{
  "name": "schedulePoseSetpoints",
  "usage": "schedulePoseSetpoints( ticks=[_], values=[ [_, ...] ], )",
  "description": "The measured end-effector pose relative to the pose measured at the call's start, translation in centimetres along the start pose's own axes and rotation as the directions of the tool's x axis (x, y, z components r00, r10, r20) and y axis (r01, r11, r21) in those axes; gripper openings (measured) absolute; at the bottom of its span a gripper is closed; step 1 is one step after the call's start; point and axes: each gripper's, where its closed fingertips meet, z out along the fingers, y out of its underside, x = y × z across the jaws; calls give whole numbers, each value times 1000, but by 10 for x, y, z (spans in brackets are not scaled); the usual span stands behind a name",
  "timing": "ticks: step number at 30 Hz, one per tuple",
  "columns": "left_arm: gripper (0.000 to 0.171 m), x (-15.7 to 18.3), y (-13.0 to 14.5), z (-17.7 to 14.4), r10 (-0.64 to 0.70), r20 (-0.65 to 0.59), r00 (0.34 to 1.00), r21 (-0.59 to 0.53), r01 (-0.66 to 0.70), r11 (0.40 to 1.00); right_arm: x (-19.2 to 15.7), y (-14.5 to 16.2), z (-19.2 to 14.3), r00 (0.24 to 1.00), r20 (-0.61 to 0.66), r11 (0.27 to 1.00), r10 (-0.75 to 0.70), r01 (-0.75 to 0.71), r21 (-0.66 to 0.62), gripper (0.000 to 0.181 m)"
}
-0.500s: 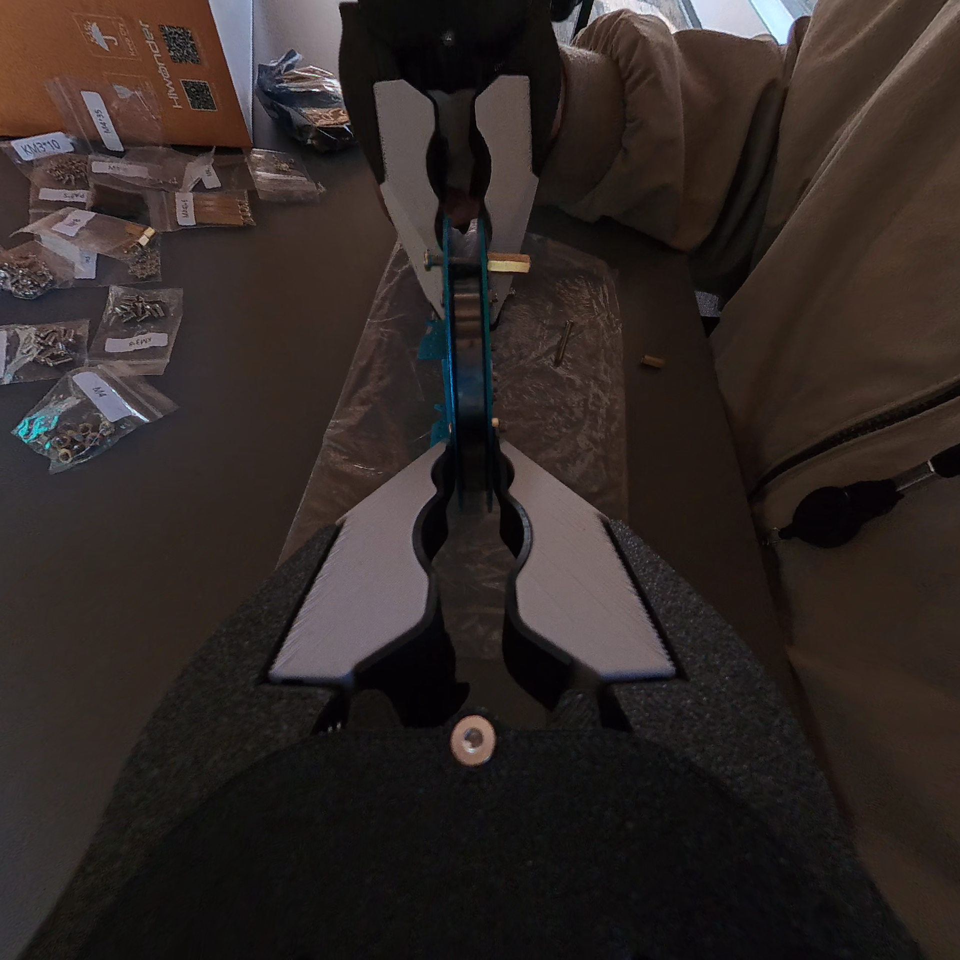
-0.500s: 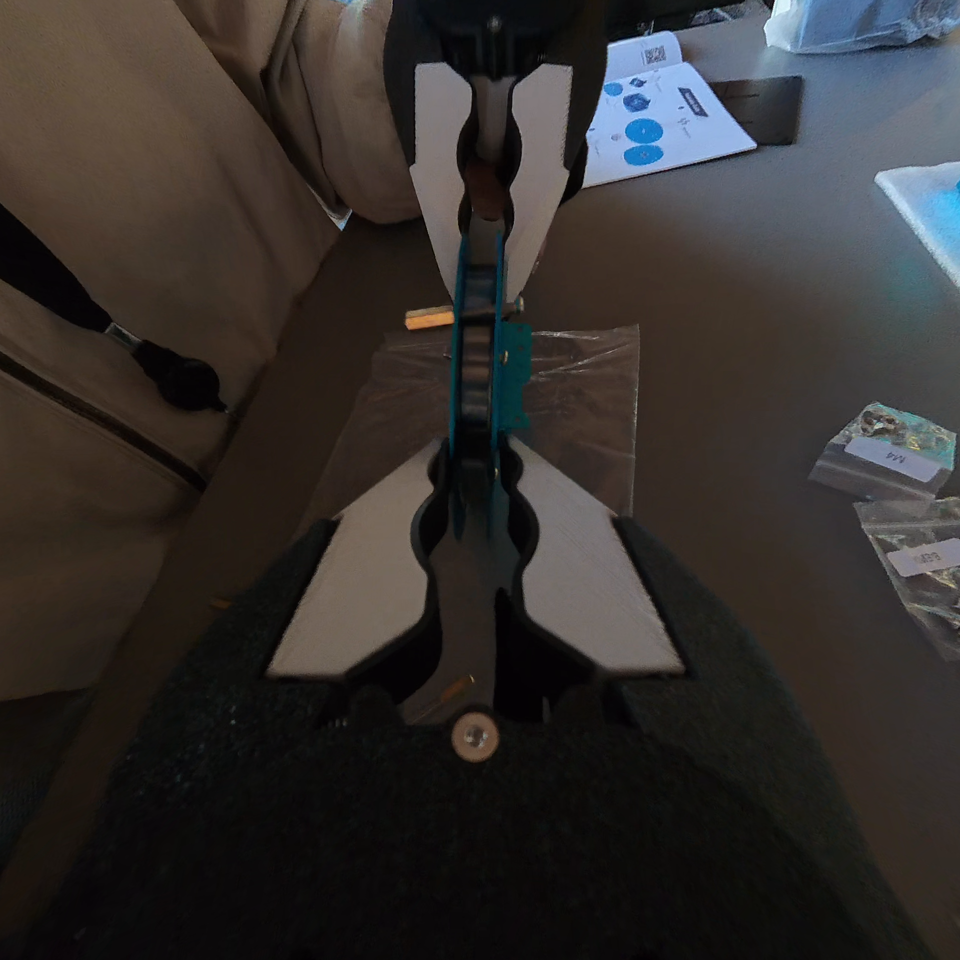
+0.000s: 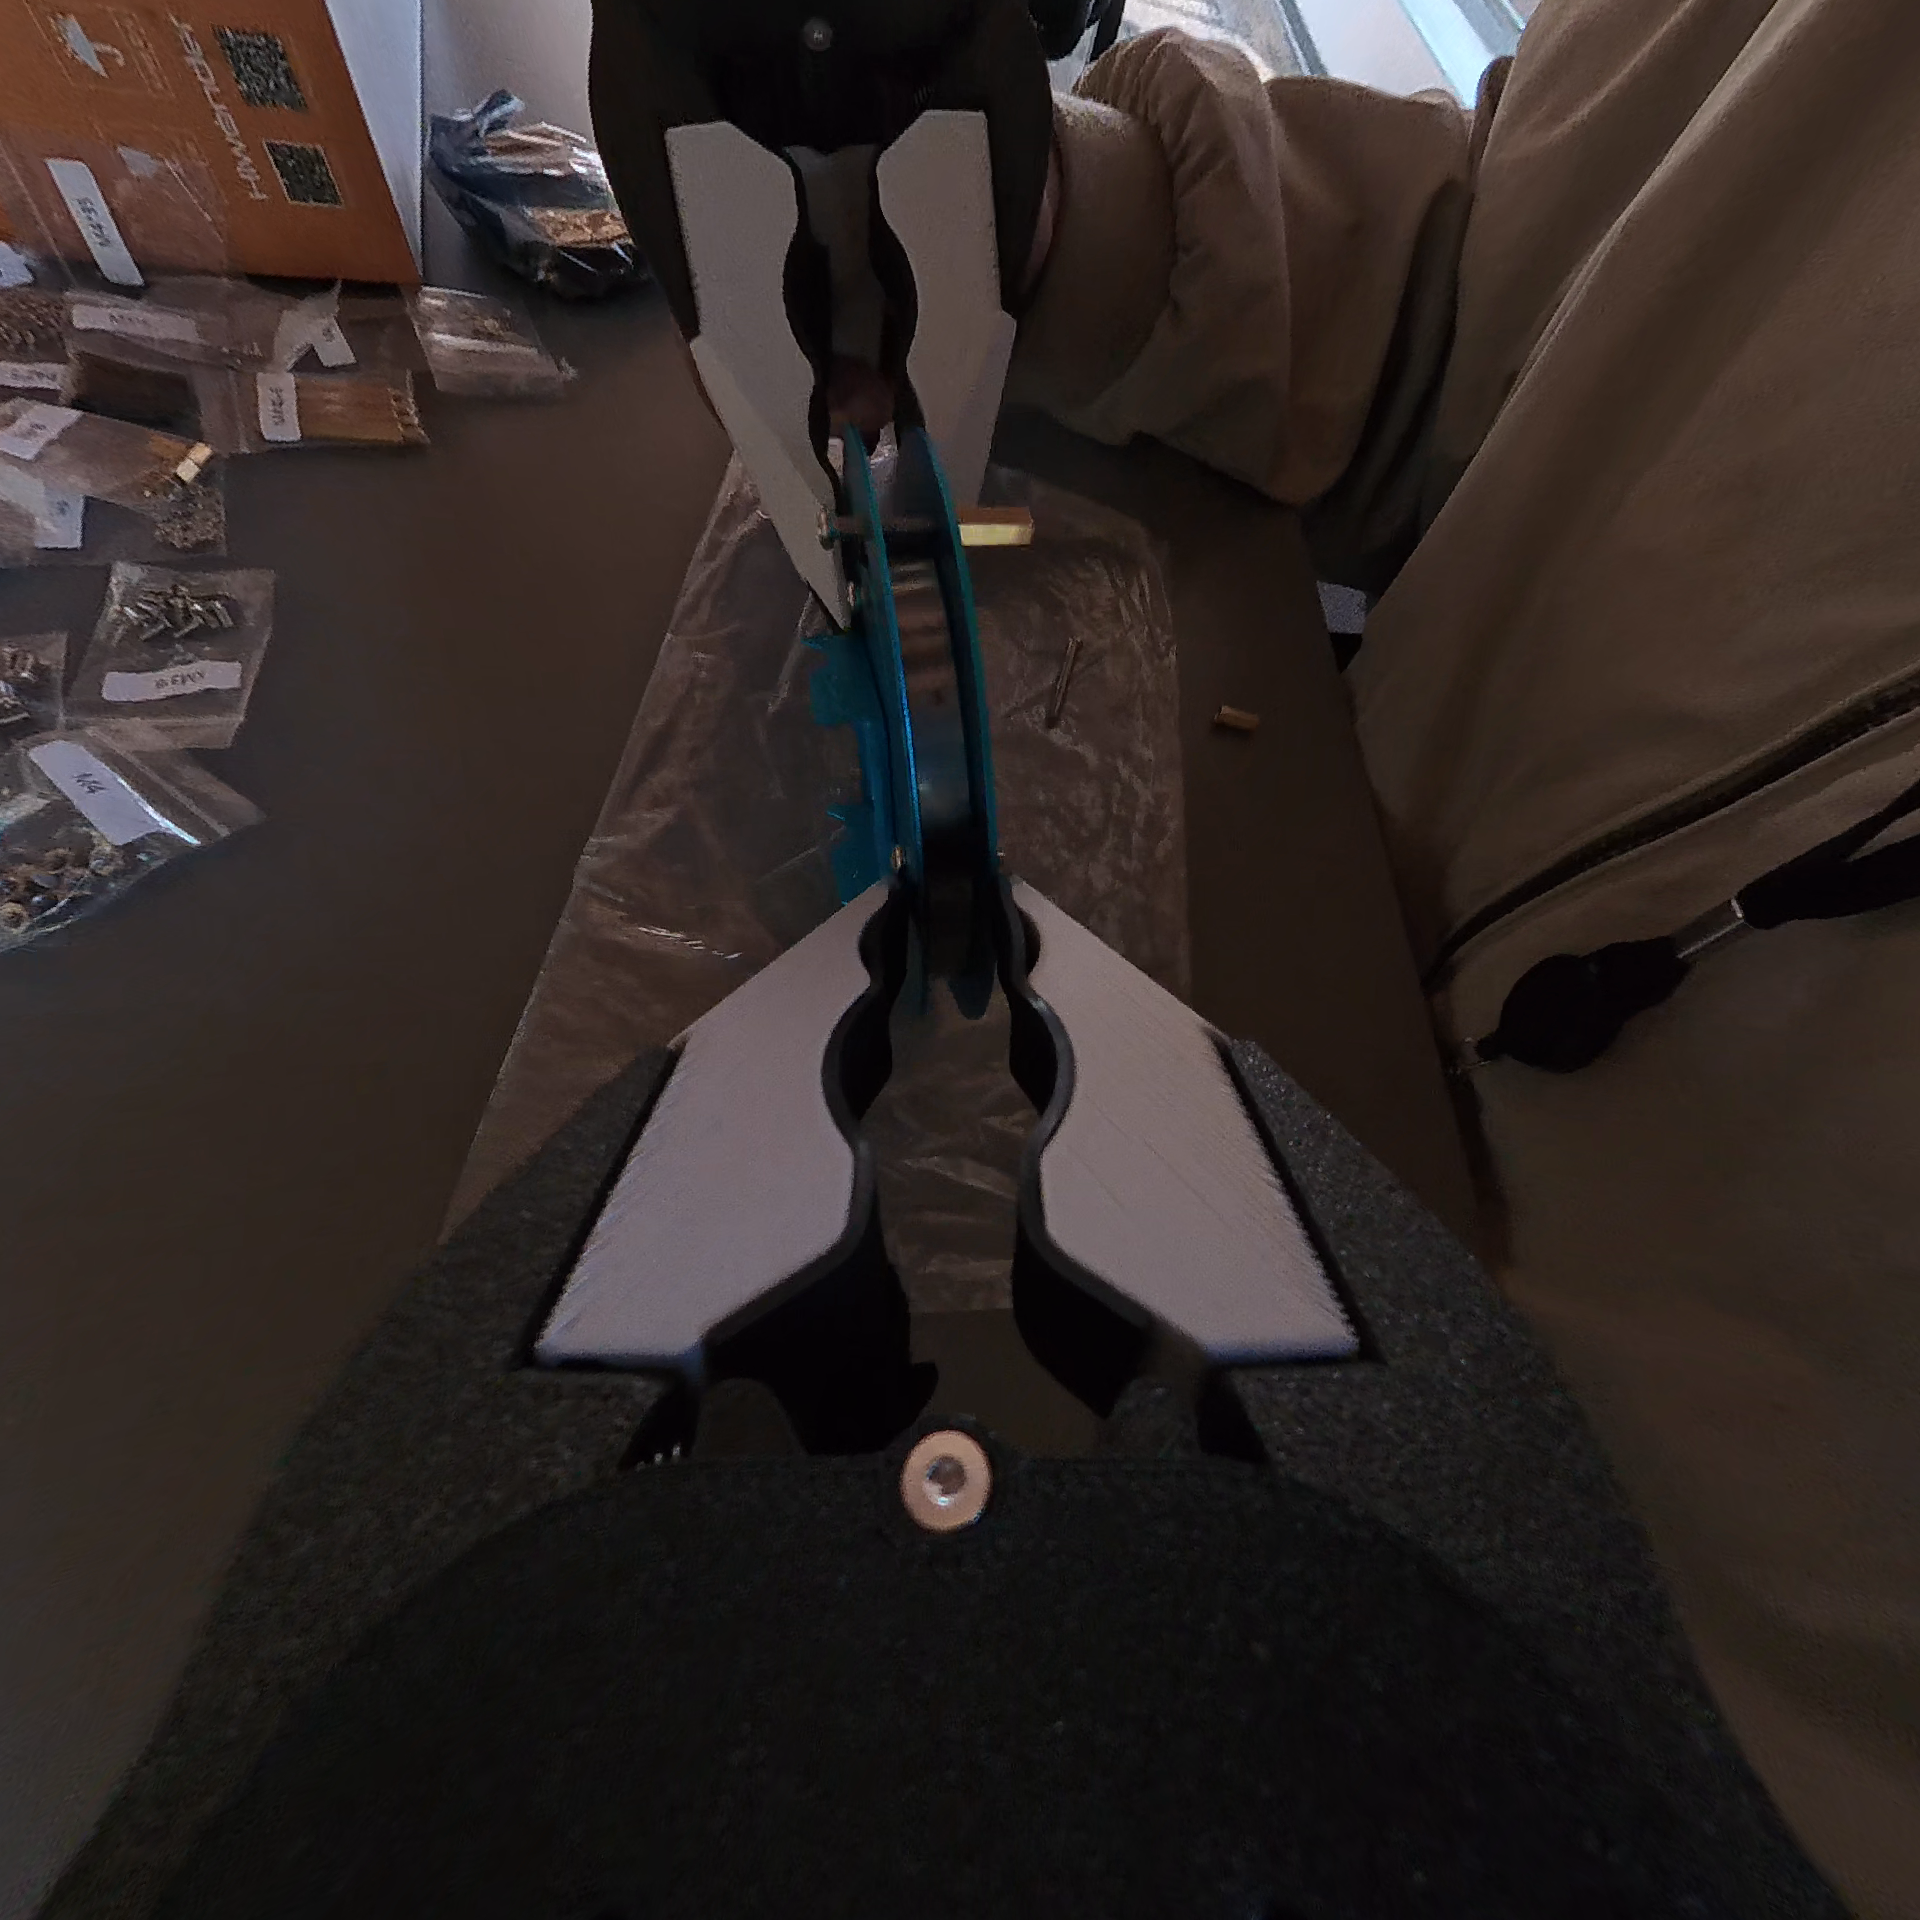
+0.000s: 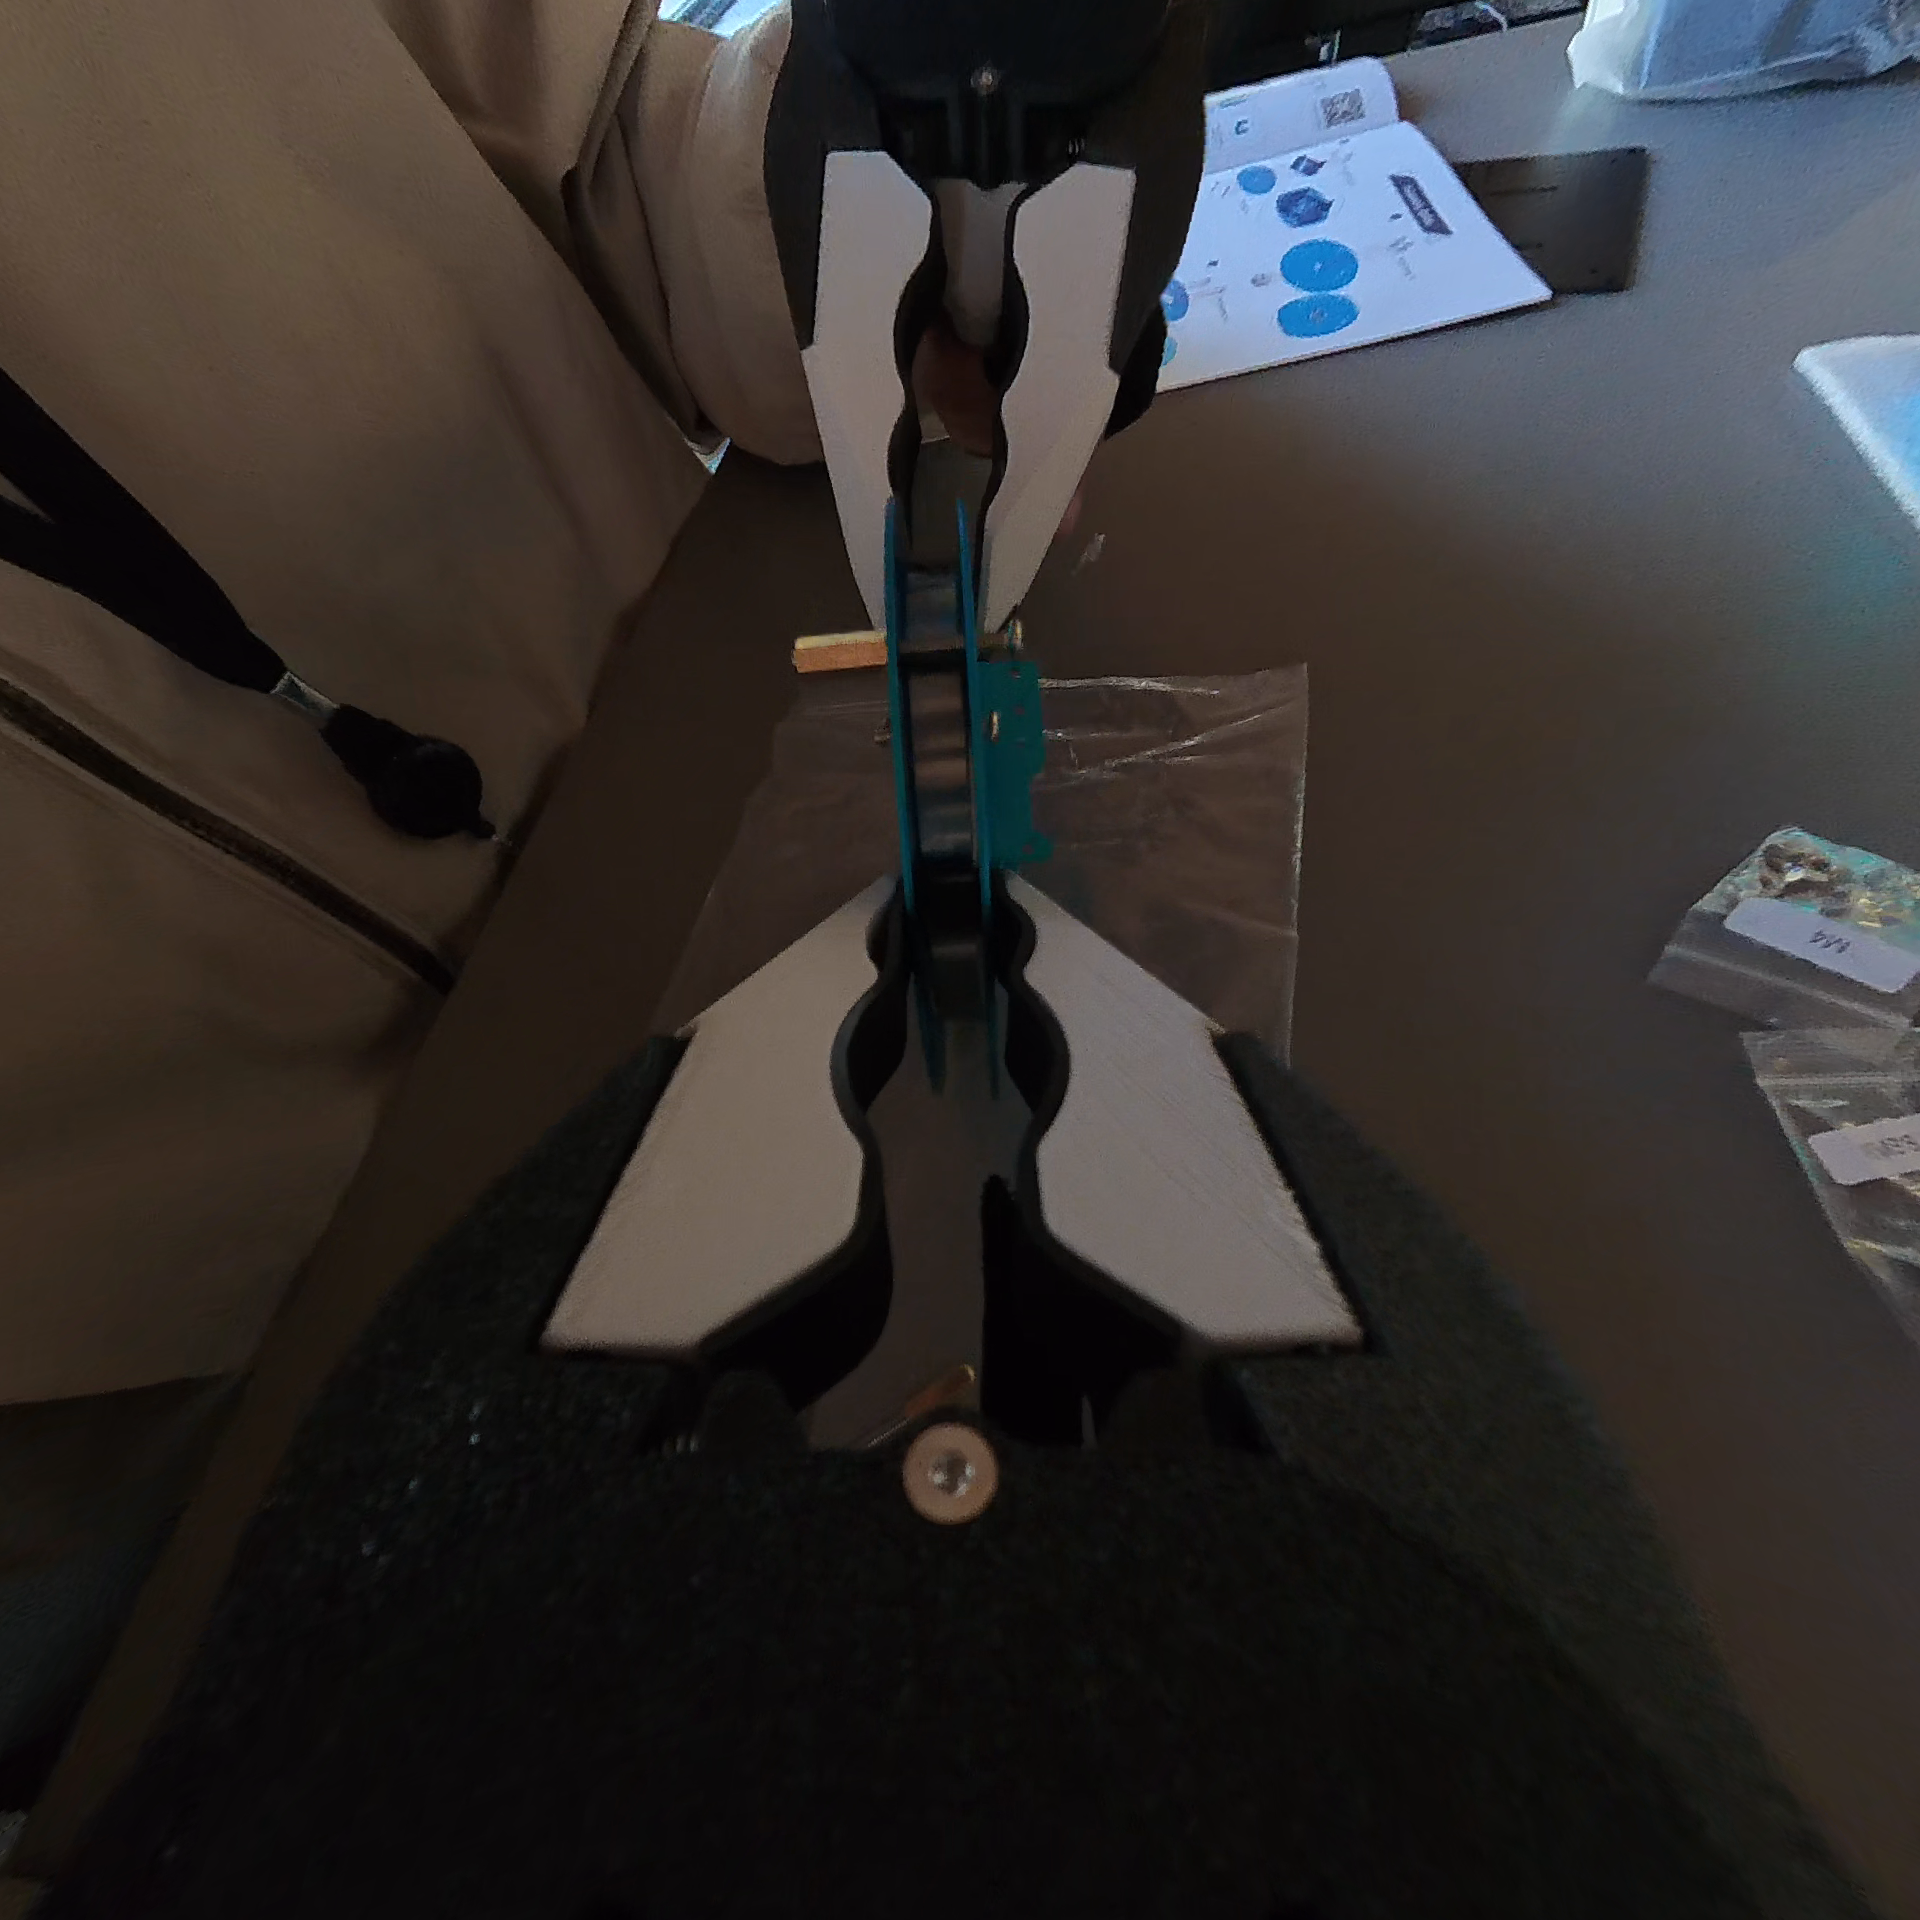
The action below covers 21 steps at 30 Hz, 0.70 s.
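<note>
A blue disc assembly (image 3: 883, 727), two round blue plates with a black part between them, hangs edge-on above the table. My left gripper (image 3: 951, 894) is shut on its near rim. My right gripper (image 3: 894, 520) is shut on the far rim, facing me. In the right wrist view, the same assembly (image 4: 899, 748) spans from my right gripper (image 4: 951, 904) to my left gripper (image 4: 940, 582). A brass standoff (image 3: 995, 535) sticks out sideways from the far plate; it also shows in the right wrist view (image 4: 836, 655). A blue toothed bracket (image 4: 1013, 769) is fixed to one plate.
A clear plastic bag (image 3: 1091, 810) lies under the assembly, with a loose pin (image 3: 1065, 681) on it and a small brass piece (image 3: 1236, 717) beside it. Screw bags (image 3: 177, 644) and an orange box (image 3: 208, 135) lie left. A booklet (image 4: 1340, 260) and more bags (image 4: 1787, 935) lie right. A person's beige jacket (image 3: 1662, 520) is close. The left gripper's tips are roughly 7 cm from the right gripper's.
The assembly has tilted slightly, its far end swinging a little left in the left wrist view. Both grippers keep their hold.
</note>
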Motion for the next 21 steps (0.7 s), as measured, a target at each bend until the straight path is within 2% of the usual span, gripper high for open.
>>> schedulePoseSetpoints(
  ticks=[6,9,10,11,13,17,21],
  values=[
    [15,4,-3,1,-9,-18,1000,29,9,1000,-6,-12,-1,999,37,999,0,-2,53,14],
    [14,1,-5,-1,-12,-7,1000,44,13,999,-4,-11,-1,1000,13,999,-13,12,42,12],
    [15,-2,-7,-2,-19,1,1000,56,19,998,-2,-11,-1,1000,1,999,-17,17,34,12],
    [26,-6,-13,-4,-30,21,999,82,28,996,-1,-10,-2,1000,-5,999,-18,18,30,11],
    [29,-6,-28,-6,-41,17,999,124,38,992,-2,-11,-2,1000,-3,999,-18,18,34,12],
    [31,-4,-35,10,19,45,999,39,-20,999,-3,-16,2,999,-14,998,-37,37,42,11],
    [14,-10,-35,21,95,106,990,-56,-90,994,-1,-18,4,998,-47,998,-40,42,50,13]
  ],
)
